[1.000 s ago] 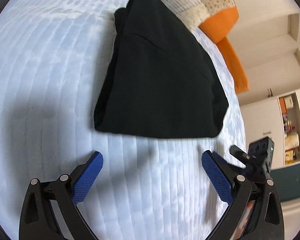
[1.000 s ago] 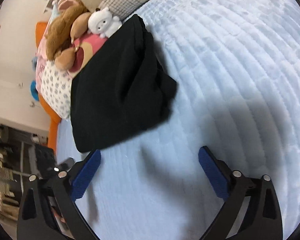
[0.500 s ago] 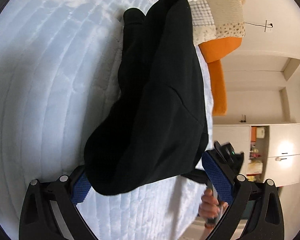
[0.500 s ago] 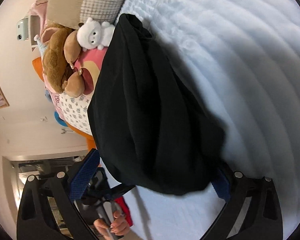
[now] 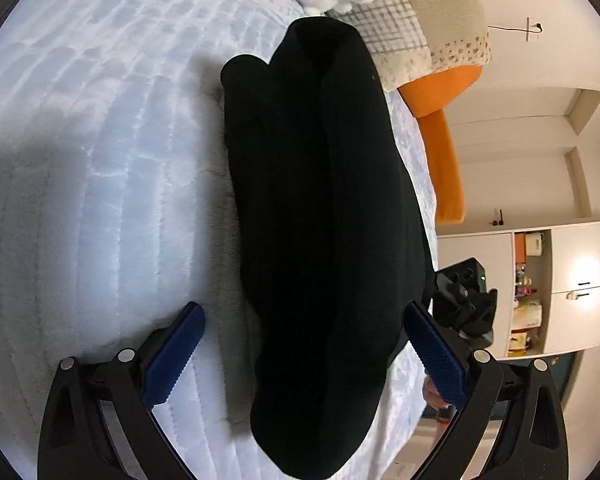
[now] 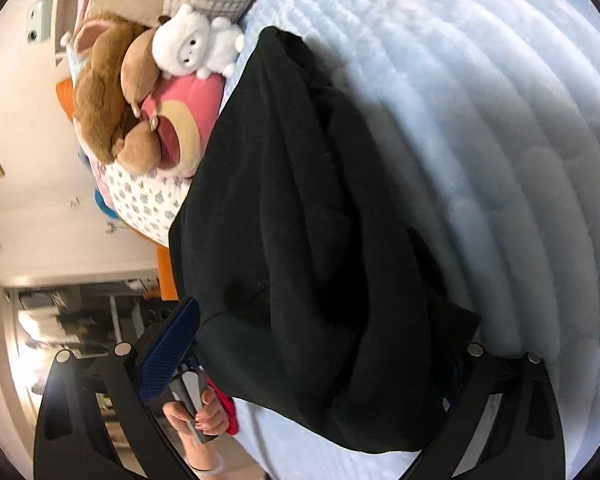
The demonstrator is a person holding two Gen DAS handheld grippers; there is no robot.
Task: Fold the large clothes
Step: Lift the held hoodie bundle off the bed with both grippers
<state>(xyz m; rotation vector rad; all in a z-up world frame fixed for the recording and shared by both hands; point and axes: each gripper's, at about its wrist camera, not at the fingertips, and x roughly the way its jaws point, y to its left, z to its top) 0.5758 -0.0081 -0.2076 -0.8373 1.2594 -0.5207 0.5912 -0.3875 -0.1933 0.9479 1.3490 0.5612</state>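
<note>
A folded black garment lies on the pale blue quilted bed. It also shows in the right wrist view. My left gripper is open, with its blue pads on either side of the garment's near end; the cloth bulges between the jaws. My right gripper is open too, its jaws straddling the garment's near end from the other side. Its left pad shows; its right pad is hidden under the cloth.
Stuffed toys and pillows lie at the head of the bed beyond the garment. An orange cushion lies along the bed's edge. White cabinets stand beyond it.
Both grippers have moved forward from the bare quilt to the garment, whose near end now lies between the open jaws of each. The garment looks bunched and narrower.
</note>
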